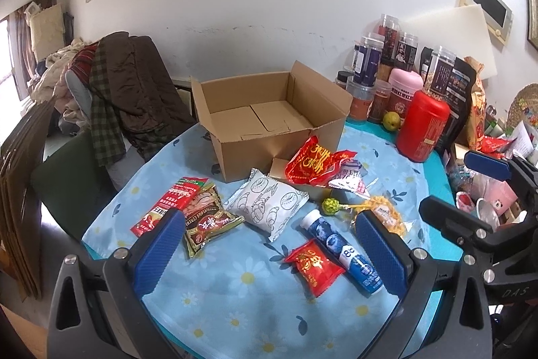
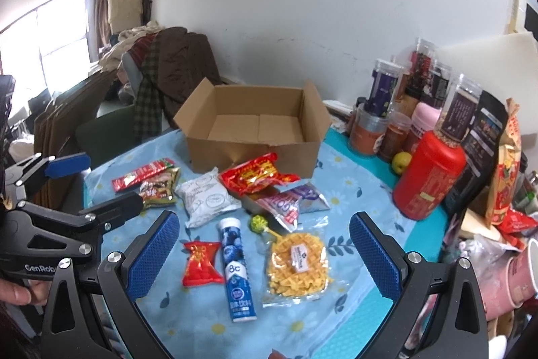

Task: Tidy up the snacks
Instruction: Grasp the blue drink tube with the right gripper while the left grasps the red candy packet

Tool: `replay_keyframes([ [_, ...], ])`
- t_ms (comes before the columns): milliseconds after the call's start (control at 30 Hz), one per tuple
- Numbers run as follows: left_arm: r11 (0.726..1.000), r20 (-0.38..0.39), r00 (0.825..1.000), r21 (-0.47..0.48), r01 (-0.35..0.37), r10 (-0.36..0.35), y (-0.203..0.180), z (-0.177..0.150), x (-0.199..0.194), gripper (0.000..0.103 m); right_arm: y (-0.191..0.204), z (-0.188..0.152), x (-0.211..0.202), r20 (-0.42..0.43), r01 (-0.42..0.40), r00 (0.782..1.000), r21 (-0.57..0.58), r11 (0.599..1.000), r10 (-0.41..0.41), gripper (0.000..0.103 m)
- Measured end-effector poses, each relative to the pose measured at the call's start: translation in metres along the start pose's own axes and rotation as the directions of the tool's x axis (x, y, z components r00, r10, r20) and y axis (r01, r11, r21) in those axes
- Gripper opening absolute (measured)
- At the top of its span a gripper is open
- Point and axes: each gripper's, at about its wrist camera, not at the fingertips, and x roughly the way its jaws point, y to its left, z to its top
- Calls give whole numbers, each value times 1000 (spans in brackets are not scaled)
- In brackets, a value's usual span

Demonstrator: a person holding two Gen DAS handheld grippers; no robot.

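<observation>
An open, empty cardboard box (image 1: 269, 113) (image 2: 255, 130) stands at the back of the blue flowered tablecloth (image 1: 235, 291). Snacks lie in front of it: a large red packet (image 1: 312, 162) (image 2: 257, 175), a white pastry packet (image 1: 267, 207) (image 2: 206, 199), a brown cereal packet (image 1: 208, 219), a long red sachet (image 1: 168, 204), a blue tube (image 1: 341, 249) (image 2: 235, 268), a small red packet (image 1: 314, 266) (image 2: 200, 263), a green lollipop (image 2: 258, 222) and a bagged yellow waffle (image 2: 297, 264). My left gripper (image 1: 269, 254) is open above the small packets. My right gripper (image 2: 264, 254) is open above the tube and waffle.
Jars, a red canister (image 1: 422, 128) (image 2: 427, 174), a green fruit (image 2: 401, 162) and snack bags crowd the table's right side. A chair piled with clothes (image 1: 127, 96) stands at the left behind the table. Flattened cardboard (image 1: 20, 190) leans at far left.
</observation>
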Motion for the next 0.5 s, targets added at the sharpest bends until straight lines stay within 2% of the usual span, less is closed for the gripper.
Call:
replay_keyframes([
  [167, 1000, -34, 999, 27, 16, -15, 2, -8, 15, 103, 2, -16, 18, -33, -24, 999, 26, 999, 24, 102],
  [367, 998, -84, 996, 58, 35, -31, 5, -21, 36, 103, 5, -38, 38, -85, -46, 995, 62, 997, 52, 89],
  [500, 996, -135, 990, 63, 61, -52, 8, -30, 50, 103, 4, -51, 53, -129, -65, 989, 99, 993, 77, 76],
])
